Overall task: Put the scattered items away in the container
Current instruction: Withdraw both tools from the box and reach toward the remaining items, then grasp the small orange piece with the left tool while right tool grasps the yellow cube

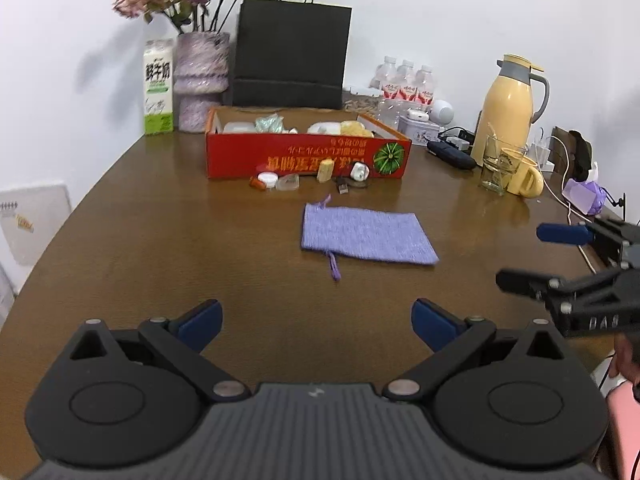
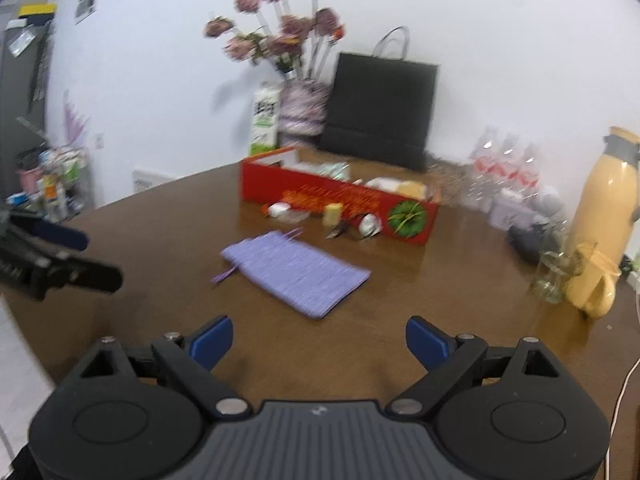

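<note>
Across the brown worktop (image 1: 160,240) the scene is laid out, with one red box (image 1: 308,158) set toward the far side and already partly filled; it is judged to be the container. One purple drawstring pouch (image 1: 366,234) is spread flat well in front of the box, near the middle. One left gripper (image 1: 316,322) and one right gripper (image 2: 319,340) are held low at the near edge, each with its fingers spread wide apart and nothing between them. Along the box's front wall a row of small items is seen: an orange-and-white piece (image 1: 262,180), one clear lump (image 1: 289,183), one pale yellow block (image 1: 325,170), one dark USB plug (image 1: 343,186) and one white charger (image 1: 360,171), so about five are counted, though the blur leaves the count uncertain. No item has yet been grasped, so the step in hand is judged to be the first reach. It would be done well if one gripper were brought forward over the pouch, lowered squarely over a single piece with the fingers straddling it, and closed only once the neighbours are cleared; the flat pouch would best be pinched at an edge.
</note>
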A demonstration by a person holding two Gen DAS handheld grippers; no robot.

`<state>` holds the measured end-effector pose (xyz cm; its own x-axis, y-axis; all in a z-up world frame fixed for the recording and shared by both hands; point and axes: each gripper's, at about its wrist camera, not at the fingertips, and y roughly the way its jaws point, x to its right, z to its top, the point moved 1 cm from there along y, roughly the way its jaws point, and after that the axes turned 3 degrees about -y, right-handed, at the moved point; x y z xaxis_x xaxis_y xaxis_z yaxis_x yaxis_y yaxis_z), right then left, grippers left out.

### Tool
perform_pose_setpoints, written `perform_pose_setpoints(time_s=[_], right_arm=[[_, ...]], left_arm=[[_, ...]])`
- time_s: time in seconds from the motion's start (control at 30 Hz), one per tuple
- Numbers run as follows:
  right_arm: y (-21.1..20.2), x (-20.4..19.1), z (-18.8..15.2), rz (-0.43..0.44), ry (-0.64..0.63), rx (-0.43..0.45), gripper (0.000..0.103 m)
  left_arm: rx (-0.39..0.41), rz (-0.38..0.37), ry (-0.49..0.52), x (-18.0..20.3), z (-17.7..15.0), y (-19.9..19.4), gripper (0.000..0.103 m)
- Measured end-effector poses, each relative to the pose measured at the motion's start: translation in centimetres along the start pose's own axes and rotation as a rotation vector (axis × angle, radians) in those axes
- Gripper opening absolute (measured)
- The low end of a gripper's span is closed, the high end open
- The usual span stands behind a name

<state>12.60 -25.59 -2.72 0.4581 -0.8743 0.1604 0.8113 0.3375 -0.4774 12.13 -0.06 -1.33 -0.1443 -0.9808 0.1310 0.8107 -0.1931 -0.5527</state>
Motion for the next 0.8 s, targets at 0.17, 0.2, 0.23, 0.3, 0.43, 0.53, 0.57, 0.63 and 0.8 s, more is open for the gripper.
perform_pose_setpoints(time_s=[0.17, 0.2, 0.23, 0.3, 0.43, 0.53, 0.57, 0.63, 0.8], right_arm=[[3.8, 2.1, 2.6, 0.073, 0.067, -0.005, 0.072], [4.8, 2.4, 3.3, 0.090, 0.081, -0.019, 0.066], [6.0, 2.7, 4.0, 0.101, 0.091, -0.031, 0.064], [8.5, 3.0, 5.3, 0.105, 0.090, -0.044, 0.059], [14.2, 3.8, 8.3, 0.112, 0.083, -0.050, 0.051], [18.6, 3.8, 10.2, 0.112, 0.063, -0.083, 0.042], [20.2, 3.8, 10.7, 0.118, 0.058, -0.093, 0.041], [23.0, 4.0, 11.3, 0.133, 0.069, -0.119, 0.039], [27.7, 4.0, 11.7, 0.146, 0.130, -0.160, 0.031]], left_arm=[[0.003, -0.057, -0.040, -2.7, 3.6, 3.9, 0.095], [0.005, -0.063, -0.049, -3.5, 4.7, 5.1, 0.093], [0.001, -0.061, -0.061, -4.3, 5.8, 6.5, 0.086], [-0.006, -0.046, -0.077, -5.7, 8.0, 9.2, 0.073], [-0.016, -0.035, 0.001, -7.0, 11.6, 14.7, 0.065], [-0.044, -0.073, 0.062, -7.7, 12.5, 18.5, 0.065], [-0.043, -0.081, 0.082, -7.8, 12.5, 19.5, 0.065], [-0.049, -0.078, 0.112, -8.2, 12.4, 21.1, 0.064], [-0.078, -0.088, 0.141, -8.8, 11.7, 23.6, 0.060]])
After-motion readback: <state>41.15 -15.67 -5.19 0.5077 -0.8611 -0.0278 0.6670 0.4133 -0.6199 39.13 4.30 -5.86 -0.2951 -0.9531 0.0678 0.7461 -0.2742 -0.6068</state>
